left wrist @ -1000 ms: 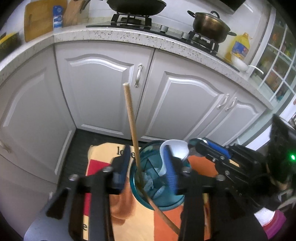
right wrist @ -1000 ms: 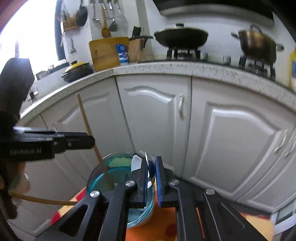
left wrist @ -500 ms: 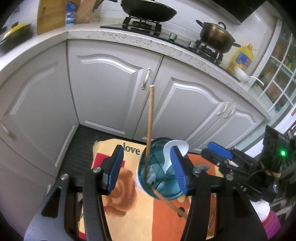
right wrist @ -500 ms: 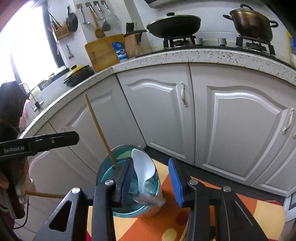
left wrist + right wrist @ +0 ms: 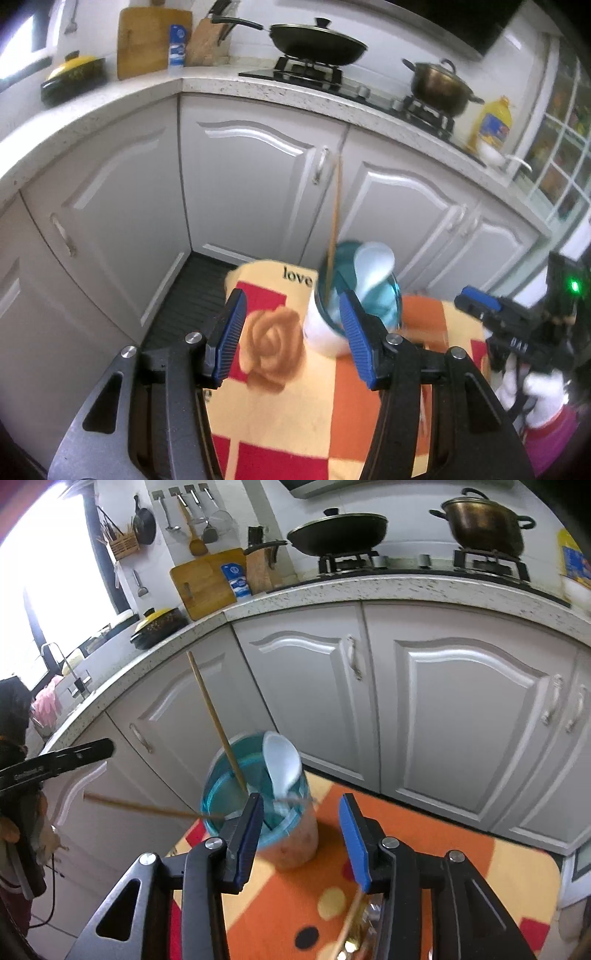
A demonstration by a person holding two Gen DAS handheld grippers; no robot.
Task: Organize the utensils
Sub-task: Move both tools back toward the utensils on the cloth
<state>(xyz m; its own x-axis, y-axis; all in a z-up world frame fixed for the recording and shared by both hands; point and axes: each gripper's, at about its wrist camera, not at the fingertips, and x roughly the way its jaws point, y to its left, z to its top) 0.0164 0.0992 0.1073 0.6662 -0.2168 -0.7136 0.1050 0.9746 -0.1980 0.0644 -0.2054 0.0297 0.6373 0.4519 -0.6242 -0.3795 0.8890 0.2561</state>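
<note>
white spoon [image 5: 282, 764] and chopstick [image 5: 218, 725] standing in cup [image 5: 258, 808] just beyond right claw [image 5: 301, 836], jaws apart, empty, just been opening, left claw [image 5: 291, 338] wide open too

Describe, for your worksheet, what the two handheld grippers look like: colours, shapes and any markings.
Both the left gripper and the right gripper have black angular arms with silver round bolts and triangular cut-outs, ending in jaws faced with ribbed blue pads. White lettering runs along the left gripper's black side. A green light glows on the right gripper's black housing.
</note>
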